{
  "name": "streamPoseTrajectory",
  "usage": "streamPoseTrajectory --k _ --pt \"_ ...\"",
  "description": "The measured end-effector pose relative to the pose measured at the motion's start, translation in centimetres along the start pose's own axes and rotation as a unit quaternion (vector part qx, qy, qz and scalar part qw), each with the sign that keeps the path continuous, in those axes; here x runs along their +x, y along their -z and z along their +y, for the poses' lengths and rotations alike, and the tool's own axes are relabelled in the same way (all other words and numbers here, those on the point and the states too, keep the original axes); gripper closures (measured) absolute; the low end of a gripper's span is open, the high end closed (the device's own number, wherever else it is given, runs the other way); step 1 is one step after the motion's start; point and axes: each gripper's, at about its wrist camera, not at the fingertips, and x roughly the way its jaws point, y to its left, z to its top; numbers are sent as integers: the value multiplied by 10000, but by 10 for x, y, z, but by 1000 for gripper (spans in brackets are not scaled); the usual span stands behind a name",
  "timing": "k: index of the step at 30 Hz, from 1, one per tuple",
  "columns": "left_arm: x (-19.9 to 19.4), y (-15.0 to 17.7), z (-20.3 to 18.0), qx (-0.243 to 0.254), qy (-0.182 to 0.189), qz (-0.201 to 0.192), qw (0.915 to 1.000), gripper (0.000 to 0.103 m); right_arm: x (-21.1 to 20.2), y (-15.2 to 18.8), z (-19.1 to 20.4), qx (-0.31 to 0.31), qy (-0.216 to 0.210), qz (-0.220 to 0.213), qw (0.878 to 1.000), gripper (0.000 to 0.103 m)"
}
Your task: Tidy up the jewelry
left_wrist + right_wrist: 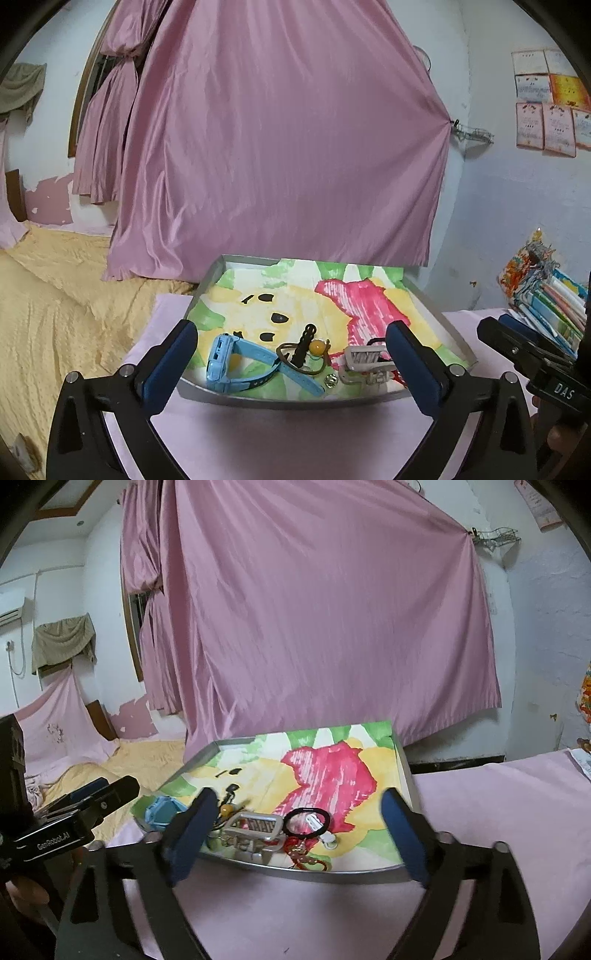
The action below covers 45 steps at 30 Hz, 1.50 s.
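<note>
The small things are piled close at the near edge of the tray; a wrong one could be pinched or dragged along, because the blue watch, the brown cord and the hair clip are touching. Both the left gripper and the right gripper are held wide open, with nothing in them. In the right view, the black ring is seen at lower middle, between the fingers.

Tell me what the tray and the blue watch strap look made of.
Tray: probably metal, with a dull grey sheen on its thin raised rim. Blue watch strap: likely matte rubber or silicone; it bends softly and shows punched holes.
</note>
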Motion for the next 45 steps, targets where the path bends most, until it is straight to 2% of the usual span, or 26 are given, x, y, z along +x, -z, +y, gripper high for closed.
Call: streamPoseTrajectory --k 9,16,28,45 --pt "-33 7 -1 111 16 -373 9992 1 -33 11 8 -29 -30 -354 9994 6" --pt "-55 15 2 86 40 -502 9987 1 -56 20 13 -34 -30 -600 9982 5" --pt "-96 34 7 264 -28 -730 9970 1 -91 48 19 -3 45 -775 9970 4" --pt "-133 66 20 235 -141 -680 9973 1 -134 79 31 55 223 -831 9963 3"
